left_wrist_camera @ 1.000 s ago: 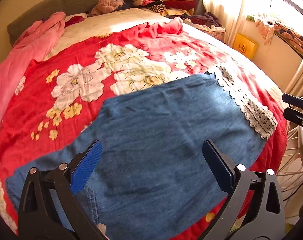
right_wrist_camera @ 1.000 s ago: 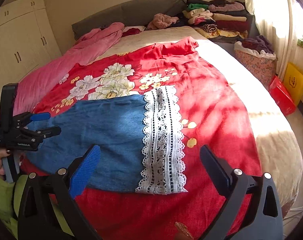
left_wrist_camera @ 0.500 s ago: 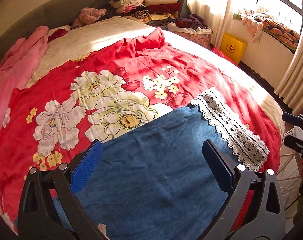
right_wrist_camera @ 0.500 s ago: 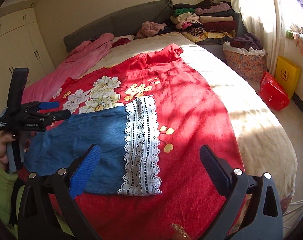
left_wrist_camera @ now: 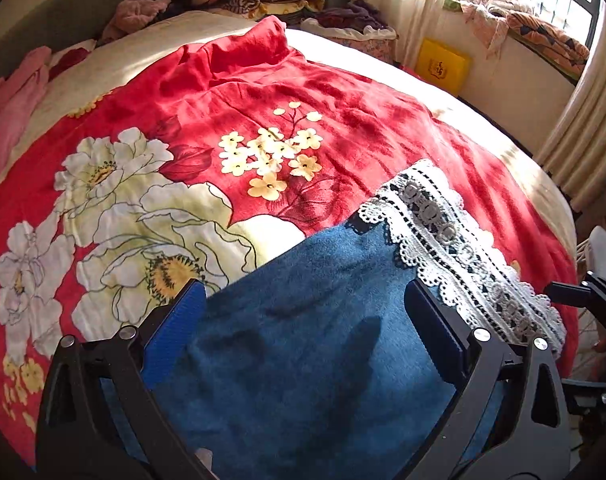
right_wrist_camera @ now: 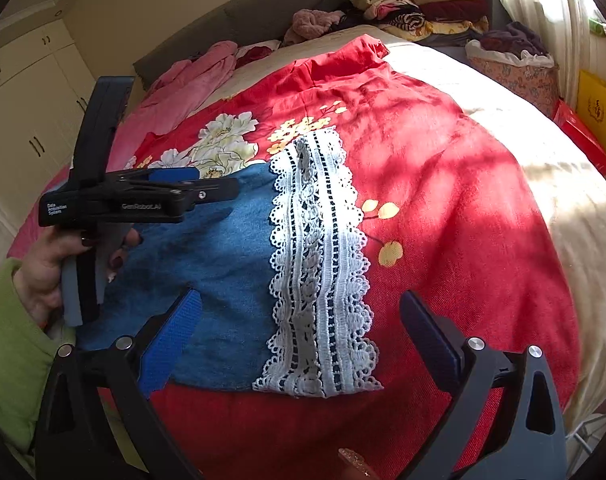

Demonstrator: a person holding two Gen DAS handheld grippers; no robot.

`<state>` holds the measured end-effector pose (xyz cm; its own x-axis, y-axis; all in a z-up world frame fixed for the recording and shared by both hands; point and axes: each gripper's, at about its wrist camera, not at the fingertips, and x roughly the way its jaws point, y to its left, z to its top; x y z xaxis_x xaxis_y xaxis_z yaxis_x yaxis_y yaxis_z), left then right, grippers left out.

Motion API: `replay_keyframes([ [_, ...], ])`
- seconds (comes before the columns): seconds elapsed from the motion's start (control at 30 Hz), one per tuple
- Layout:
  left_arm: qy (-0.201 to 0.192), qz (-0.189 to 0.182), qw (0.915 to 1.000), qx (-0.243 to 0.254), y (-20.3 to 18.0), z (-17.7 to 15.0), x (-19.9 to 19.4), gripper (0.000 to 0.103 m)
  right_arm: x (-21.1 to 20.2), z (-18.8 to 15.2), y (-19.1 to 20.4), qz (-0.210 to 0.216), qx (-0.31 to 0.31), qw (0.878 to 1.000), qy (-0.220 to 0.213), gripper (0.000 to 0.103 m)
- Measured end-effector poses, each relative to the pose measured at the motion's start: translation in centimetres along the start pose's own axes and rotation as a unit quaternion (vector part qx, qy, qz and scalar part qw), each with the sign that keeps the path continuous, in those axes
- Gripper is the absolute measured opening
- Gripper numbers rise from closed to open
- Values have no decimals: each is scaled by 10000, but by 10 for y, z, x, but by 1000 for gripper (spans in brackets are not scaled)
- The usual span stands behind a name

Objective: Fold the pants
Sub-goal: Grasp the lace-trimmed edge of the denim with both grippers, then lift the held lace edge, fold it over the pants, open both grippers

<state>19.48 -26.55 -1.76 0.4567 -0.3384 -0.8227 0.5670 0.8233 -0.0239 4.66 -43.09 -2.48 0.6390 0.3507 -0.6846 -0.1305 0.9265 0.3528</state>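
Right wrist: basket [right_wrist_camera: 515, 74] holds clothes [right_wrist_camera: 511, 42].

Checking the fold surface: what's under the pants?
The pants lie on a red floral blanket, which shows all around them. The blanket's part beneath the denim is covered, so anything there is hidden.

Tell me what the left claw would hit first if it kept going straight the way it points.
Probably the blue denim pants: the open left claw hovers over them, angled down toward the lace hem. Its height above the cloth is unclear, so it might skim on to the red floral blanket.
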Motion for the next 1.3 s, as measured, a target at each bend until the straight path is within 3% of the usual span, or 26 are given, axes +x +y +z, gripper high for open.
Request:
replay_keyframes([
  [0.1,17,18,9997,263,-5,7,15,91,11,-2,-3,26,144,9998,159,94],
  [0.17,176,-97,9988,440,-13,7,29,82,16,-4,-3,54,154,9996,220,57],
  [0.3,202,-406,9982,387,-16,1,36,59,20,-5,0,122,30,9998,171,51],
  [0.37,175,-499,9978,395,-17,0,33,53,23,-5,-1,177,-13,9997,180,51],
  [0.5,80,-419,9981,436,-20,-2,31,53,31,-4,0,177,-45,9997,181,51],
  [0.53,64,-435,9982,408,-19,-3,31,53,30,-4,2,203,-78,9996,173,45],
  [0.57,61,-469,9983,344,-18,-4,31,50,29,-4,3,209,-134,9996,168,29],
  [0.63,36,-453,9985,302,-19,-5,28,40,26,-1,4,281,-191,9993,149,18],
  [0.7,-67,-312,9986,427,-26,-5,23,19,22,2,9,290,-267,9992,102,18],
  [0.77,-170,-192,9983,526,-29,-8,18,14,17,4,17,337,-367,9988,36,17],
  [0.87,-265,-318,9986,336,-20,-10,8,7,9,10,33,425,-568,9975,-72,17],
  [1.0,-522,-541,9972,2,0,-12,-16,6,-2,21,62,579,-870,9942,-247,17],
  [1.3,-845,-499,9924,-737,66,-41,-72,6,2,34,147,1053,-1714,9793,-238,17],
])
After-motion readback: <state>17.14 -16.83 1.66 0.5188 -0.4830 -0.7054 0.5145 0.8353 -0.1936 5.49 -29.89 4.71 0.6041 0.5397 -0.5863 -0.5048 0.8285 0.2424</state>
